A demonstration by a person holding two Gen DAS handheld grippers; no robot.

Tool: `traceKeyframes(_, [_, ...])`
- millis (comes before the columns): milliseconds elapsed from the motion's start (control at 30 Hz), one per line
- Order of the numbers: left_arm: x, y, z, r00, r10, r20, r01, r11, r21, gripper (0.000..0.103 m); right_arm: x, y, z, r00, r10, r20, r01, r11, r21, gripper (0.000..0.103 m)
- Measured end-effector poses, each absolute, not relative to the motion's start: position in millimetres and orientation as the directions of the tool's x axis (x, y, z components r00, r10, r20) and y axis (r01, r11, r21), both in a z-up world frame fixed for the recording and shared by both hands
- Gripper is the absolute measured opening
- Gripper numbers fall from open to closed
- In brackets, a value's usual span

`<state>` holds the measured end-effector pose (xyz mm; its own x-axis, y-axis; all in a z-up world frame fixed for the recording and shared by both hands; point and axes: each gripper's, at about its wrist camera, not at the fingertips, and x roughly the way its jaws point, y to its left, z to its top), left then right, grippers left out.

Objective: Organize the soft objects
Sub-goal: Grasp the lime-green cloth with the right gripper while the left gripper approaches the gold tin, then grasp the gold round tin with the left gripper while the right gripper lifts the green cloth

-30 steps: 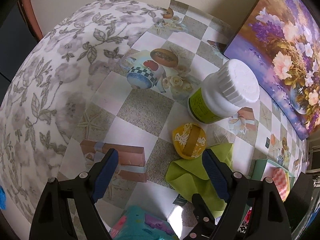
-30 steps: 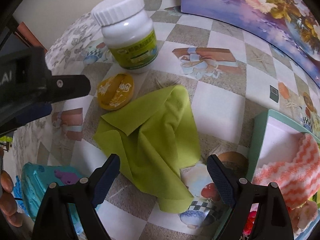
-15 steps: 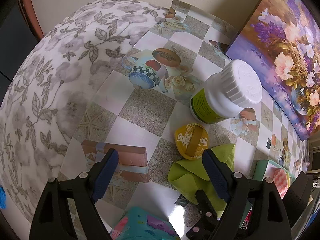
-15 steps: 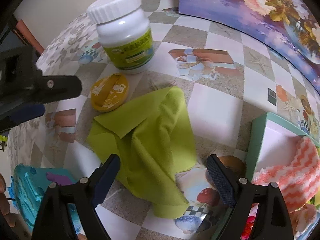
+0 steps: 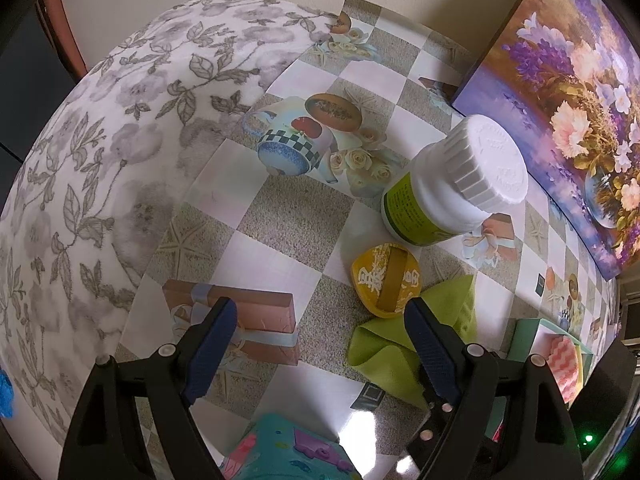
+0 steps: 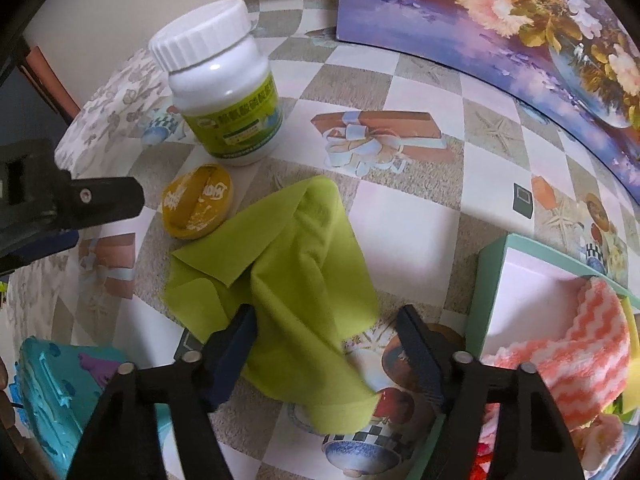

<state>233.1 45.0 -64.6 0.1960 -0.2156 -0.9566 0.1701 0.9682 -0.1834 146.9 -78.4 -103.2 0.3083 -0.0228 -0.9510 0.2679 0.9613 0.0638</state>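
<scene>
A crumpled green cloth (image 6: 296, 280) lies on the checked table cover, its near part between the fingers of my right gripper (image 6: 326, 344). The jaws are closing around it; the pads stand either side of the fabric and do not pinch it. A mint box (image 6: 486, 300) to the right holds a coral-and-white wavy cloth (image 6: 580, 360). My left gripper (image 5: 320, 344) hovers open over the table with nothing between its fingers; the green cloth (image 5: 384, 344) lies just behind its right finger.
A white bottle with a green label (image 6: 224, 92) and a yellow round tin (image 6: 198, 206) stand beyond the cloth. A teal toy case (image 6: 52, 392) sits at the near left. A floral painting (image 6: 520, 20) leans at the back. A grey floral tablecloth (image 5: 100, 160) covers the left.
My right gripper's jaws have narrowed and it has come closer to the green cloth. The left gripper has stayed where it was, still wide.
</scene>
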Motion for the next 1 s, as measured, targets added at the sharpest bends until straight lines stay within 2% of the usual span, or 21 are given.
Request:
traceKeyframes(67, [233, 45, -65, 0.195, -0.214, -0.957, 0.171, 0.968, -0.181, 0.086, 148, -82, -100, 0.315, -0.010, -0.949, 0.268, 0.960, 0.078, 0.055])
traceKeyframes(167, [233, 47, -65, 0.194, -0.209, -0.958, 0.173, 0.969, -0.176, 0.086, 149, -89, -99, 0.319, 0.001, -0.948, 0.277, 0.956, 0.094, 0.050])
traceKeyframes(433, [231, 42, -67, 0.191, -0.178, -0.965, 0.207, 0.969, -0.137, 0.086, 149, -115, -100, 0.340, 0.042, -0.939, 0.301, 0.942, 0.151, 0.048])
traceKeyframes(567, [233, 35, -69, 0.185, -0.154, -0.971, 0.221, 0.969, -0.111, 0.086, 146, -124, -98, 0.349, 0.058, -0.935, 0.315, 0.933, 0.175, 0.038])
traceKeyframes(733, [235, 14, -68, 0.172, -0.149, -0.974, 0.262, 0.960, -0.101, 0.086, 140, -141, -96, 0.358, 0.076, -0.931, 0.330, 0.922, 0.202, 0.036])
traceKeyframes(1000, [246, -15, -80, 0.159, -0.066, -0.985, 0.331, 0.943, -0.010, 0.086, 136, -158, -95, 0.370, 0.102, -0.923, 0.343, 0.909, 0.237, 0.030])
